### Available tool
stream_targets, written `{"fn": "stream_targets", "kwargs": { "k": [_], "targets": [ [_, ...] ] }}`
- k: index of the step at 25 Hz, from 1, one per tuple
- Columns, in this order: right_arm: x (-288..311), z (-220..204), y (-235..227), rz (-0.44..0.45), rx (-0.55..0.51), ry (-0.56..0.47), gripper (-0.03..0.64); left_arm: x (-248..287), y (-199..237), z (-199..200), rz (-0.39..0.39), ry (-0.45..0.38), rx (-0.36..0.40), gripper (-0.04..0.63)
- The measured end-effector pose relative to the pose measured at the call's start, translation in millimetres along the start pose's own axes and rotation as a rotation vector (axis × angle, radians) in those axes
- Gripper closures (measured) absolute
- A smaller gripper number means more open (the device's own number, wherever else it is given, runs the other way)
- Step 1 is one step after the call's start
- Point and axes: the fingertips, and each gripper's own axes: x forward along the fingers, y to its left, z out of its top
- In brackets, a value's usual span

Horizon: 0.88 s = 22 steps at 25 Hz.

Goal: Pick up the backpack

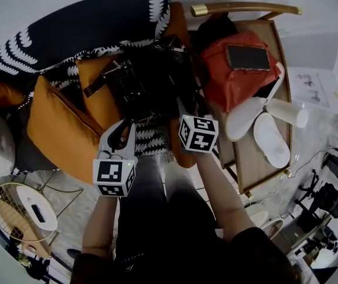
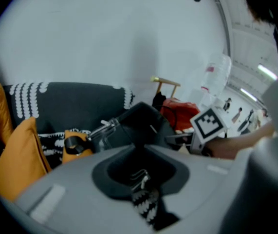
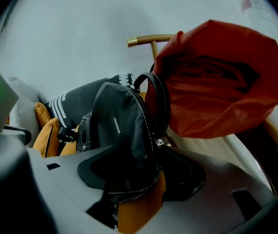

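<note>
A black leather backpack [image 1: 148, 78] lies on orange cushions on the sofa, its straps and buckles towards the left. My right gripper [image 1: 180, 106] reaches its near right edge. In the right gripper view the backpack's [image 3: 121, 126] lower corner sits between the wide-spread jaws of that gripper [image 3: 134, 179], and I see no pad pressing on it. My left gripper [image 1: 122, 128] hovers open just in front of the backpack's near left side. In the left gripper view a metal strap buckle [image 2: 139, 178] and patterned fabric show in the gap of the gripper [image 2: 141, 189], with the backpack [image 2: 139, 123] beyond.
A red bag [image 1: 234, 78] with a phone [image 1: 247, 57] on it rests on a wooden chair [image 1: 263, 158] right of the backpack, beside white slippers [image 1: 270, 138]. Orange cushions [image 1: 56, 129] and a black-and-white pillow [image 1: 80, 28] surround it. A round wire table [image 1: 21, 215] stands lower left.
</note>
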Motion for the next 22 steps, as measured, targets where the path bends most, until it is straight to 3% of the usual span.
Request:
{"fn": "stream_targets", "kwargs": {
  "k": [7,10,22],
  "targets": [
    [7.3,-3.8,-1.0,-0.053,-0.026,0.001,0.378,4.4,25.0,-2.8,0.045,-0.003,-0.037,0.541],
    [6.5,-3.7,2.3,-0.063,-0.053,0.008,0.411,4.3,29.0,-3.8,0.054,-0.004,-0.046,0.541],
    [-12.3,-1.2,26.8,0.010,-0.114,0.006,0.528,-9.5,23.7,0.1,0.079,-0.031,-0.060,0.541]
  ]
}}
